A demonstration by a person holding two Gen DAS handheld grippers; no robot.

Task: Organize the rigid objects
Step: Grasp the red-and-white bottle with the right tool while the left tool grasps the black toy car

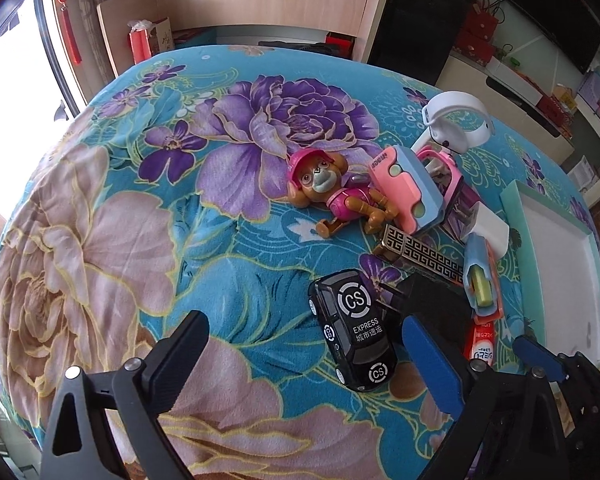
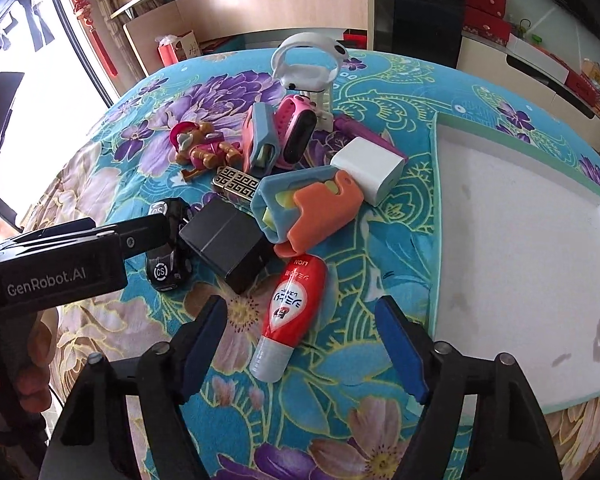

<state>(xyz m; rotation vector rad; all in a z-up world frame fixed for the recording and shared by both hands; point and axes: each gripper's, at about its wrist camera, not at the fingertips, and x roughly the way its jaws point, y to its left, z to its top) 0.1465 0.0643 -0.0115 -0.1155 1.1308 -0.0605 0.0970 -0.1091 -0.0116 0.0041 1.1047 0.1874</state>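
A pile of small rigid objects lies on a floral cloth. My left gripper is open, its jaws just short of a black toy car, which also shows in the right wrist view. My right gripper is open, its jaws on either side of a red tube with a grey cap lying flat. Behind it lie a black charger, an orange-and-blue case, a white adapter, a pink-and-blue case, a pink watch and a toy dog.
A shallow white tray with a green rim lies to the right of the pile; it also shows in the left wrist view. A white ring-shaped stand stands at the back. A patterned lighter lies mid-pile. Shelves and cabinets stand beyond the table.
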